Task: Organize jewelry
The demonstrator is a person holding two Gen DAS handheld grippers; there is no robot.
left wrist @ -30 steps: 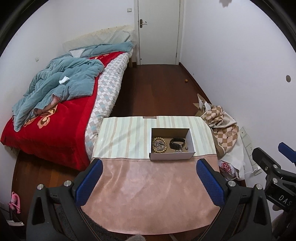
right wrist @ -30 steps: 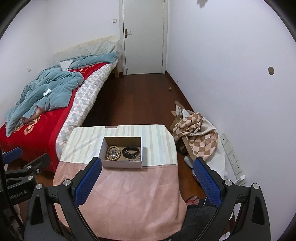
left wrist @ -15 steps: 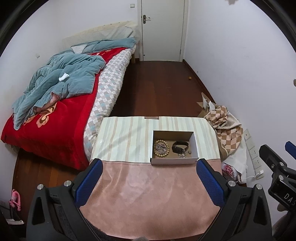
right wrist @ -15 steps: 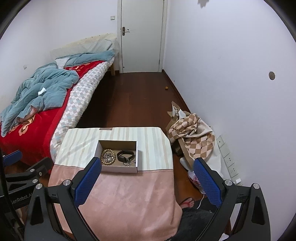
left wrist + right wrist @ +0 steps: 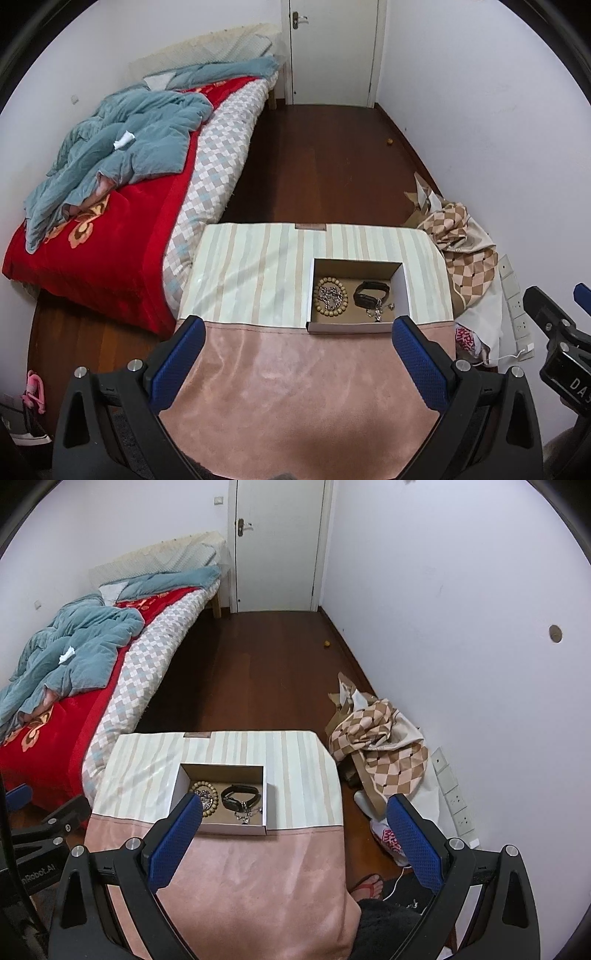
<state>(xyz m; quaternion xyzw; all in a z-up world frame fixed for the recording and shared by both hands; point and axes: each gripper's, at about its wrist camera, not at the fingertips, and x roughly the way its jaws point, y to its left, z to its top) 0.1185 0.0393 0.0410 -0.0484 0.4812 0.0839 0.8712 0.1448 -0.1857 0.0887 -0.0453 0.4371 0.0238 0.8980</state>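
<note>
Both grippers, left (image 5: 295,328) & right (image 5: 293,806), had jaws wide open, holding nothing, above the tabletop (image 5: 295,387). Box (image 5: 356,326) sat center-right of left view w/ beads (image 5: 330,301), black band (image 5: 371,293) & chain (image 5: 378,312) inside. Bed (image 5: 110,229) at left.

Both views were evenly lit w/ soft indoor light, source not visible. White walls (image 5: 443,590) looked bright, no harsh glare. Faint sheen on the pink tablecloth (image 5: 295,387). Strong fisheye bending + black vignette at corners. Focus sharp throughout, no motion blur.
</note>
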